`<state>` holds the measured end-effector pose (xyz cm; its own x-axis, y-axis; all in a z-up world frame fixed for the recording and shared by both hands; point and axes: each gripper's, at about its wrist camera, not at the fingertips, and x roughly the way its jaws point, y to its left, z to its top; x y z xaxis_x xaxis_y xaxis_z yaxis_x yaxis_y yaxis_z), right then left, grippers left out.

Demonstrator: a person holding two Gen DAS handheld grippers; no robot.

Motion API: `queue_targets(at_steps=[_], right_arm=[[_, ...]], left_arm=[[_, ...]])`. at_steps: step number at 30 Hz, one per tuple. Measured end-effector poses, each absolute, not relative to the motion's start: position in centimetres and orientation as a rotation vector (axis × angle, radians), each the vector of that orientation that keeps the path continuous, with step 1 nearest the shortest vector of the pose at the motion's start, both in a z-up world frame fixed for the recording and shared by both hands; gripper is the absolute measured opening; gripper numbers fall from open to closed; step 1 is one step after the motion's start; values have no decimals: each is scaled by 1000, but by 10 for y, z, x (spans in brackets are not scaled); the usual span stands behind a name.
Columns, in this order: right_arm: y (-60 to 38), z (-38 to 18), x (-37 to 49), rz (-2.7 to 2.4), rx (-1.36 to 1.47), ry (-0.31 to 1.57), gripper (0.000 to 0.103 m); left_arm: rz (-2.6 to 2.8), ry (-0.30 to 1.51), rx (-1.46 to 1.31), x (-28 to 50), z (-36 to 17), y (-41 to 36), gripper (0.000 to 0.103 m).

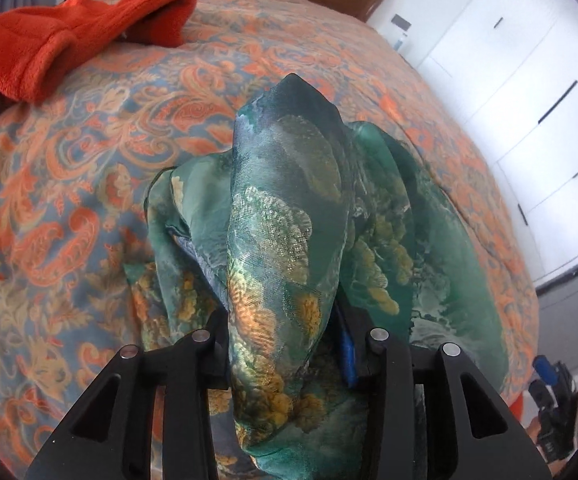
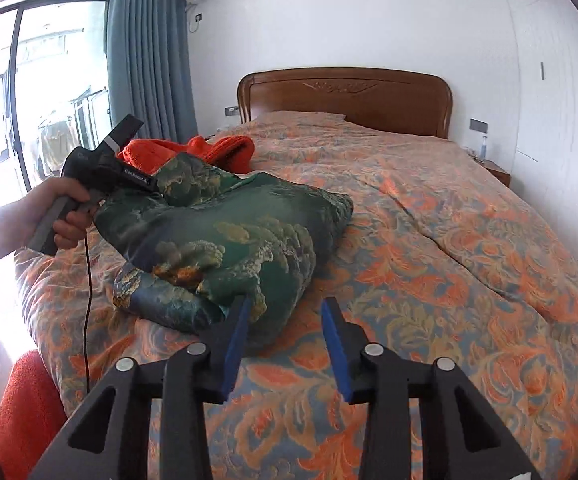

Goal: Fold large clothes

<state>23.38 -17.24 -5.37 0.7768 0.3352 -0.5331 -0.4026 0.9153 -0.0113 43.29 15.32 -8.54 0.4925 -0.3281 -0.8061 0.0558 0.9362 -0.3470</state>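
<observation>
A green silky garment (image 1: 289, 200) with a gold and orange pattern lies bunched on the bed. My left gripper (image 1: 285, 344) is shut on a thick fold of it, which fills the gap between the jaws and hides most of the fingers. From the right wrist view the same garment (image 2: 225, 232) forms a loose, roughly folded heap at the bed's left side. A hand (image 2: 53, 216) holds the left gripper's handle there, its front end buried in the cloth. My right gripper (image 2: 288, 308) is open with nothing between its blue pads (image 2: 235, 344), its left fingertip right at the heap's near edge.
A red fleece garment (image 2: 217, 152) lies crumpled behind the green one, towards the pillow. The paisley bedcover (image 2: 429, 240) stretches right to the wooden headboard (image 2: 345, 96). A black cable (image 2: 88, 300) hangs down the bed's left edge above another red cloth (image 2: 25, 412). White wardrobes (image 1: 529, 120) flank the bed.
</observation>
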Motion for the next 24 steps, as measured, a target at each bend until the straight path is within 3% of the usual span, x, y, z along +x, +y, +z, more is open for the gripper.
queue_targets(at_steps=[4,8,14,24], right_arm=[[-136,-57,283,483,-128,608,25],[-102,-81,312,539,-162,633,24],[-90,-135,339,551,-168,811,21],[-85,-161,353,524,-157,891,21]], left_arm=[[-246,1023,-303,432,-92,166,41],[-212,1027,-266,429,-104,175,43],[-243,1034,-336,421,-132,192,46],[-249,985,-449,405,-165,205,49]])
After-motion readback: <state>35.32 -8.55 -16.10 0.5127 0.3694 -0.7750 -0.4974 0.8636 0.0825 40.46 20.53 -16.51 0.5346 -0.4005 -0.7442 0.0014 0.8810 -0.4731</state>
